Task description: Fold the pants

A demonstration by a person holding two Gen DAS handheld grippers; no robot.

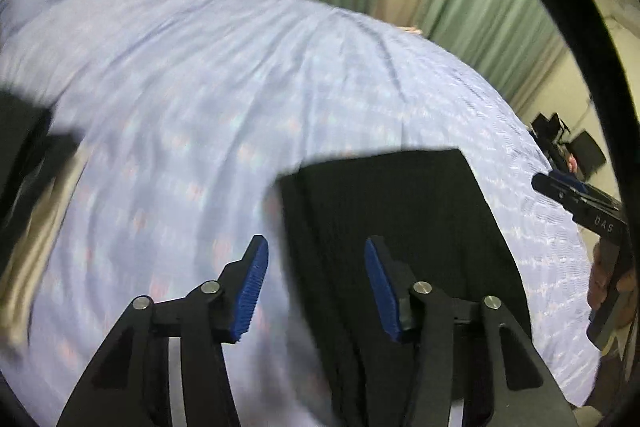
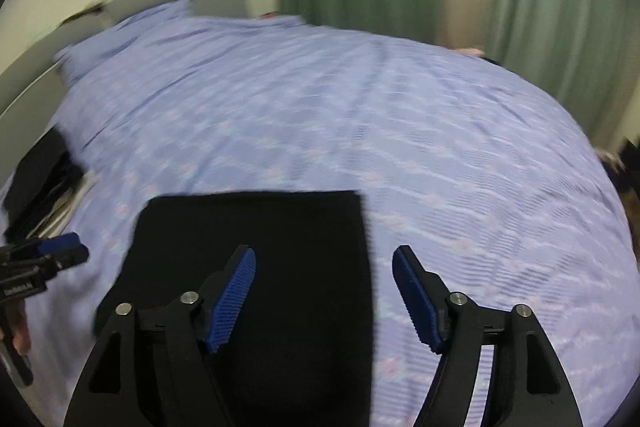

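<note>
- Pants [image 2: 256, 267]: black, lying flat on the bed [image 2: 400, 131] as a compact rectangle with straight far and side edges. Landmark for all notes below.
- Left gripper [image 1: 316, 287]: jaws apart, nothing between the blue pads [image 1: 256, 291]; it hangs above the pants' left edge, one pad over the sheet, the other over black cloth. No contact visible.
- Right gripper [image 2: 324, 299]: jaws wide, empty; it straddles the pants' right edge from above, left pad over cloth, right pad over sheet. Not touching.
- In each wrist view the other gripper shows at the frame margin, off to its own side of the pants, with a hand [image 1: 604, 279] on its grip.
- Both views motion-blurred; fine creases in the cloth cannot be read.
- Judgement, step: a fold looks just laid down and let go; both tools clear of the cloth. The rectangle looks already several layers thick, so the task seems late, perhaps finished.
- Judgement, next: if one more fold is wanted, both grippers must drop to the near edge, pinch all layers at both corners and carry them evenly to the far edge. Otherwise pull away without snagging.
- Dark items [image 2: 36, 187] lie left of the pants at the bed's edge; unidentifiable.
</note>
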